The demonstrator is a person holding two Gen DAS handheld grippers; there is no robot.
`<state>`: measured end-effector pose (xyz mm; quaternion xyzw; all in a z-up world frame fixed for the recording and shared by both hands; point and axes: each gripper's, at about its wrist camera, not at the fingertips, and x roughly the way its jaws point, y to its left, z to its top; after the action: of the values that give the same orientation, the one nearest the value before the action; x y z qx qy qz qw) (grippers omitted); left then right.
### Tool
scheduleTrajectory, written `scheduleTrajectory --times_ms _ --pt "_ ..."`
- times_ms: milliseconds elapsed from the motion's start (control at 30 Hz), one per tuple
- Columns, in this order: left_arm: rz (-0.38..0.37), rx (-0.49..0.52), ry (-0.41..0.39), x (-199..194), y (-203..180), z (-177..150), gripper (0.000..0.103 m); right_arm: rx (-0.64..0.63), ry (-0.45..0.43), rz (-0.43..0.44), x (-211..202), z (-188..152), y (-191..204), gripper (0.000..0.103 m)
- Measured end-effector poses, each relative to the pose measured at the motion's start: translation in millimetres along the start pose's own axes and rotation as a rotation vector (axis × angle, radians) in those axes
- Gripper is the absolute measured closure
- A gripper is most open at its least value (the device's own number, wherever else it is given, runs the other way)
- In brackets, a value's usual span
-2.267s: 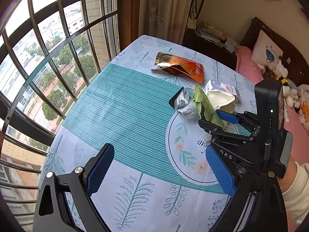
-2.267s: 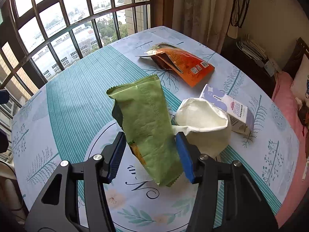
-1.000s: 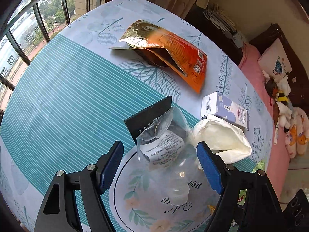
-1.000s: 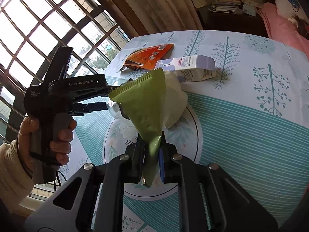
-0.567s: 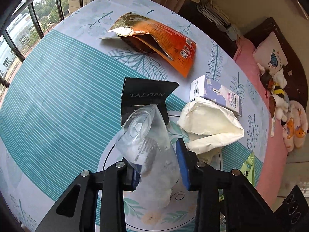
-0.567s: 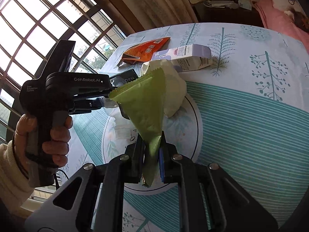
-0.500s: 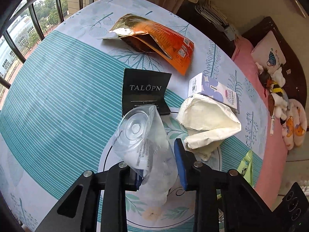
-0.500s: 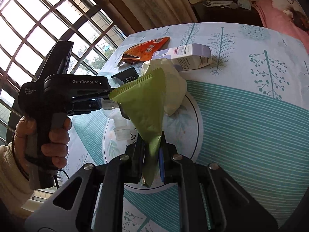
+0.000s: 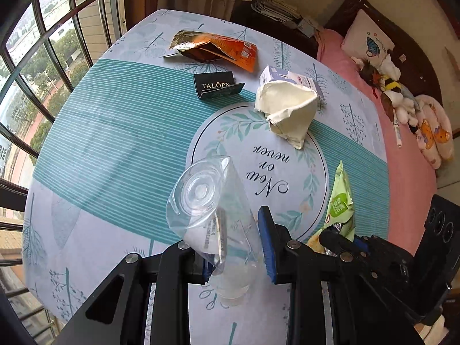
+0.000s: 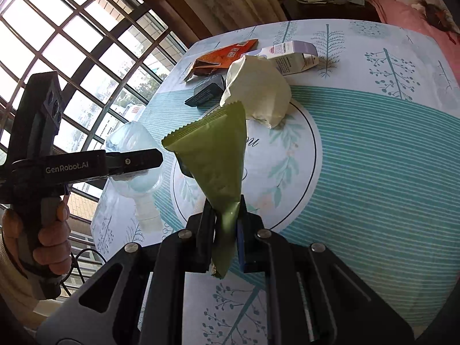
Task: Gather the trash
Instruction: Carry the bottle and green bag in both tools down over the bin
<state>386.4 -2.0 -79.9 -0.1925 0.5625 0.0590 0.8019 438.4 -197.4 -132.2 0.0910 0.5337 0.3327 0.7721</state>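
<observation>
Bottle: a crushed clear plastic bottle (image 9: 212, 215) is clamped between the left gripper (image 9: 234, 247) pads, held off the table (image 9: 115, 132), base pointing away from the camera; its neck end is hidden behind the fingers in the left view.
Green wrapper: pinched at its lower end by the right gripper (image 10: 225, 241), closed tight on the green wrapper (image 10: 215, 158), which fans upward; its printed face is turned away in the right view.
Label text: the bottle's label is too blurred to read.
On the table: cream bag (image 9: 287, 109), crumpled, near the centre; carton (image 9: 290, 79) just behind it, partly covered; black box (image 9: 217, 87); orange pouch (image 9: 212, 49), torn open, at the far side.
Left hand: the left hand (image 10: 49, 230) wraps the gripper handle; the wrist is cut off at the frame edge.
</observation>
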Motion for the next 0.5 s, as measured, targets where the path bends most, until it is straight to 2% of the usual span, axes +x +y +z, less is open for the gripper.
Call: scheduleTrajectory --times_ms 200,500 --pt "0.015 0.118 -0.021 -43.1 18.9 -59.3 0.075 0.021 -0.002 -0.030 -11.2 -42.0 34.3 0.093" --pt "-0.056 0.266 -0.035 -113.0 69.4 -147.6 0.075 0.087 -0.074 -0.076 -47.9 -134.5 117.6 0.093"
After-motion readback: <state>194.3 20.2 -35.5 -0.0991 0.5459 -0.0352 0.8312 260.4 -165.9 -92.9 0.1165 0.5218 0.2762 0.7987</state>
